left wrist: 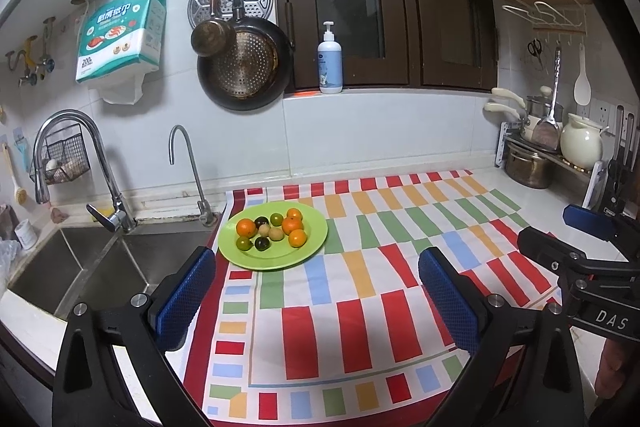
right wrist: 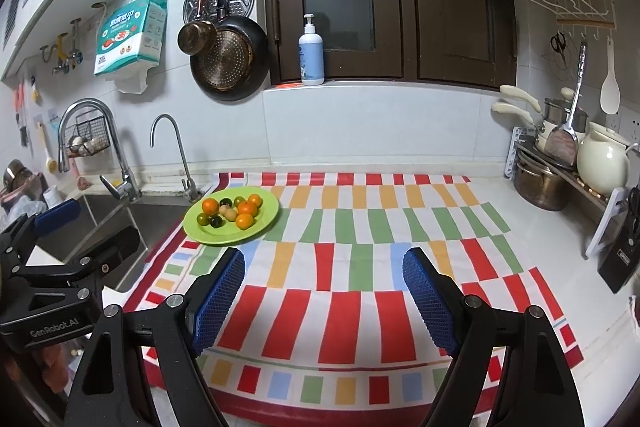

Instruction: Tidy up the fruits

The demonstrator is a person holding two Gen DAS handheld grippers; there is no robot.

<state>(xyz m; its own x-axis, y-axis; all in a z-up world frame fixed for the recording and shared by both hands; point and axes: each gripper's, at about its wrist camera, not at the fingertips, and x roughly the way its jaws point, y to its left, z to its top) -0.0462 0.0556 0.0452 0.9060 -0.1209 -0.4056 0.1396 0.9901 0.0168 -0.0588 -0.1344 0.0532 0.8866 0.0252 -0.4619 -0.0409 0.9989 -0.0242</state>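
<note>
Round plate (left wrist: 316, 239) w/ fruits (left wrist: 276, 229) — no long axis

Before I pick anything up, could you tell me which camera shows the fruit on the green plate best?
The left wrist view: the green plate sits nearer and larger there, so each fruit separates clearly. The right wrist view shows the same plate smaller and farther off to the left, the fruit more bunched.

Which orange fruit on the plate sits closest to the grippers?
The orange fruit at the plate's front right edge. The other three oranges lie further back, one at the left side and two toward the wall. Both grippers, left and right, are open and empty.
</note>
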